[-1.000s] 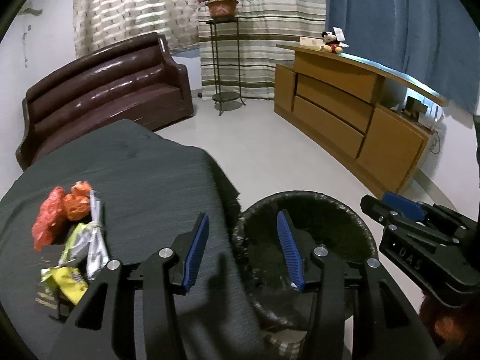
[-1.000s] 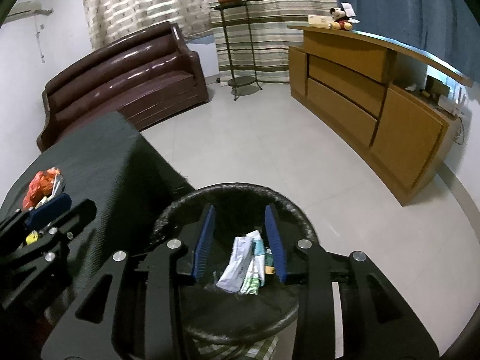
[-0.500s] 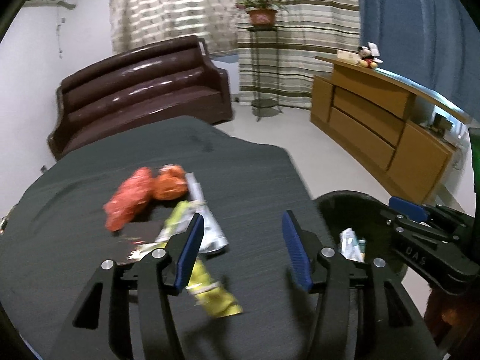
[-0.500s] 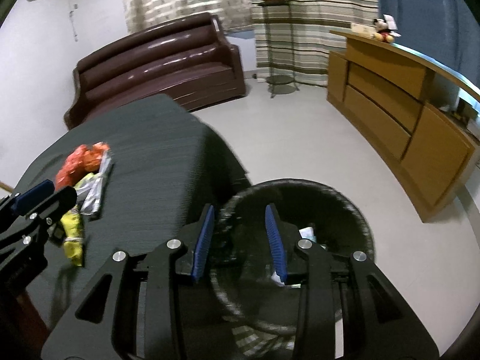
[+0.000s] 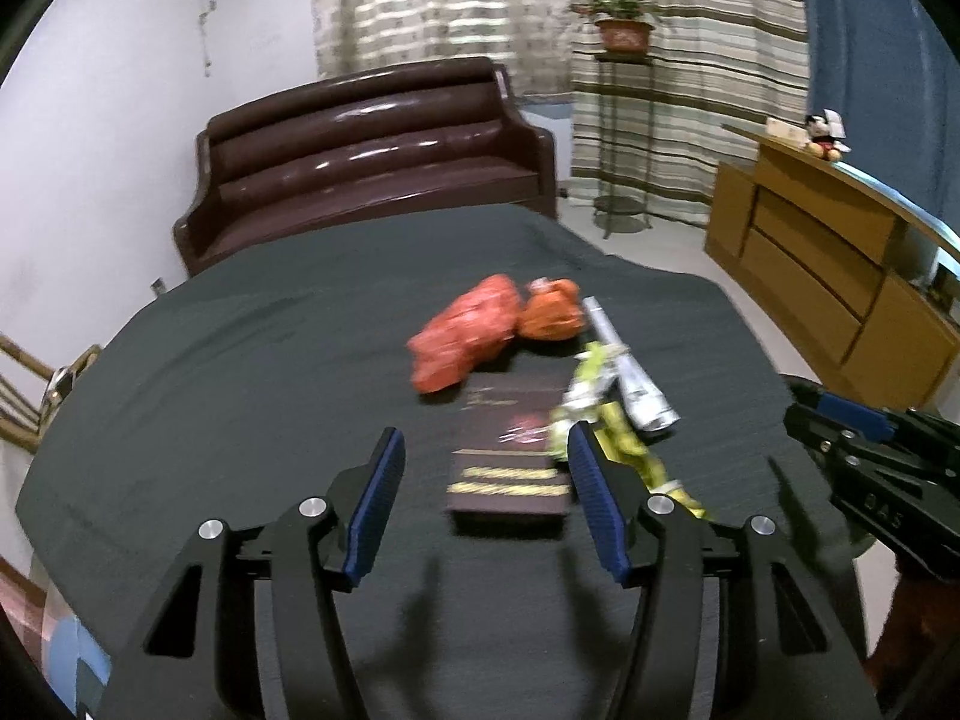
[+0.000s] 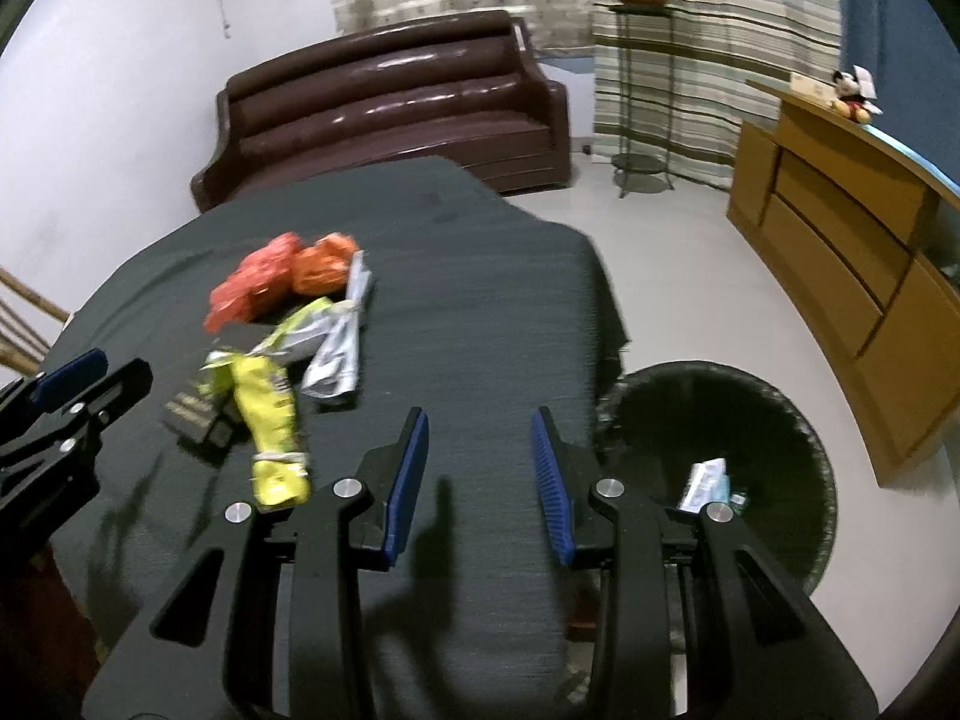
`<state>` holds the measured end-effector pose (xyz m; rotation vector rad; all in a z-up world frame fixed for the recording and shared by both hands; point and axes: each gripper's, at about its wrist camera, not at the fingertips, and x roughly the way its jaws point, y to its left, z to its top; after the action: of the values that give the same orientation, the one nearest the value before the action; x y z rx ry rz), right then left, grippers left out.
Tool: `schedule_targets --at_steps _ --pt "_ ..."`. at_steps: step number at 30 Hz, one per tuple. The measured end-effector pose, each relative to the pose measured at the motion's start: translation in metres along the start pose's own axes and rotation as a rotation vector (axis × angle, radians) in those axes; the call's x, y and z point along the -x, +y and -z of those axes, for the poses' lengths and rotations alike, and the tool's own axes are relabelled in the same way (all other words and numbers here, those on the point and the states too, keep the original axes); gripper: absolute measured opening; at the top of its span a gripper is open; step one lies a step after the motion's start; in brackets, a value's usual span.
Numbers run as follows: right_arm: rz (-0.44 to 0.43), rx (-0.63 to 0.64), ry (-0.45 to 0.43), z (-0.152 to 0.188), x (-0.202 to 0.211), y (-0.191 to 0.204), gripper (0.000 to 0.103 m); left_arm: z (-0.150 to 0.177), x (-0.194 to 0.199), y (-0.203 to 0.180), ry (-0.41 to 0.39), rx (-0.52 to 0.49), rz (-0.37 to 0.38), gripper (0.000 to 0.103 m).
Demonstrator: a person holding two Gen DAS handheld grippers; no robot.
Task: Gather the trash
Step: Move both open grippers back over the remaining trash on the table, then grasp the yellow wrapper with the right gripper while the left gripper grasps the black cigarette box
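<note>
Trash lies on the dark-clothed table [image 5: 240, 360]: a red wrapper [image 5: 465, 339], an orange wrapper [image 5: 552, 318], a silver packet [image 5: 630, 372], a yellow-green wrapper [image 5: 624, 450] and a dark brown box [image 5: 510, 462]. My left gripper [image 5: 483, 504] is open and empty, just short of the brown box. My right gripper [image 6: 477, 480] is open and empty over the table's near right part. The yellow wrapper [image 6: 270, 420] lies to its left. The black bin [image 6: 720, 456] stands on the floor to its right with white wrappers [image 6: 705, 483] inside.
A brown sofa [image 5: 372, 162] stands behind the table. A wooden counter [image 6: 852, 228] with a toy runs along the right wall. A plant stand [image 6: 642, 60] is by the striped curtains. Pale floor lies between the table and the counter.
Both grippers have swung left from over the bin to over the table. The left one now faces the trash pile; the bin has shifted to the right gripper's right.
</note>
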<state>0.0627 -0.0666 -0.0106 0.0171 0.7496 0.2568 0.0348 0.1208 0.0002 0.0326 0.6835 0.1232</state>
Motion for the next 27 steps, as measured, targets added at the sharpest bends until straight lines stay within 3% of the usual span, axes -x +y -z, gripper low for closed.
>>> schedule_targets --at_steps 12,27 --pt "-0.058 0.085 0.033 0.006 -0.006 0.059 0.036 0.016 -0.001 0.049 0.029 0.070 -0.040 0.058" --pt "-0.067 0.132 0.118 0.011 -0.030 0.086 0.036 0.022 -0.006 0.062 0.055 0.094 -0.016 0.060"
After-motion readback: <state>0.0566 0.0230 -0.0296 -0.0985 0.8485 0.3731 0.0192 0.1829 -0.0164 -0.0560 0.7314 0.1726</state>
